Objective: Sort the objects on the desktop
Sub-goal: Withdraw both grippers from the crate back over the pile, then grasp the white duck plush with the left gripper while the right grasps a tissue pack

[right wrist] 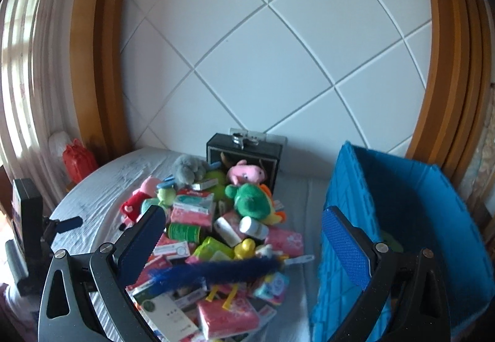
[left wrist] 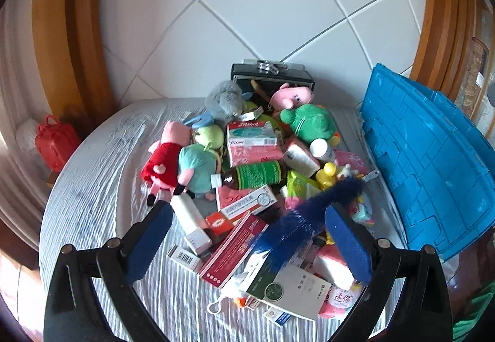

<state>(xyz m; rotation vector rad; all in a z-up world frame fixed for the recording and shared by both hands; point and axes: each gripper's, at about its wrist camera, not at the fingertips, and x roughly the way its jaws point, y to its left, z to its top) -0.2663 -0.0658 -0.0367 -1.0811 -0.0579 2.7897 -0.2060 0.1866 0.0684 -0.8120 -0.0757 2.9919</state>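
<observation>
White tiled wall behind, striped grey cloth (left wrist: 92,187) under a heap of toys, boxes and bottles. Blue fuzzy brush (left wrist: 306,215) lies on top of the pile, long axis diagonal in the left wrist view: bristled end low and centre between the spread fingers, tip running up-right past the inner side of the right finger. Left gripper (left wrist: 247,246) wide open, holding nothing, brush directly ahead of it. Right gripper (right wrist: 244,249) also spread and empty; the brush there lies crosswise, nearly level, low between its fingers. Left looks nearer, likely picker. Blue crate (right wrist: 402,218) stands to the right of both tools, open. Yellow duck (left wrist: 329,173) sits just beyond the brush tip; green bottle (left wrist: 256,175) ahead, centre.
</observation>
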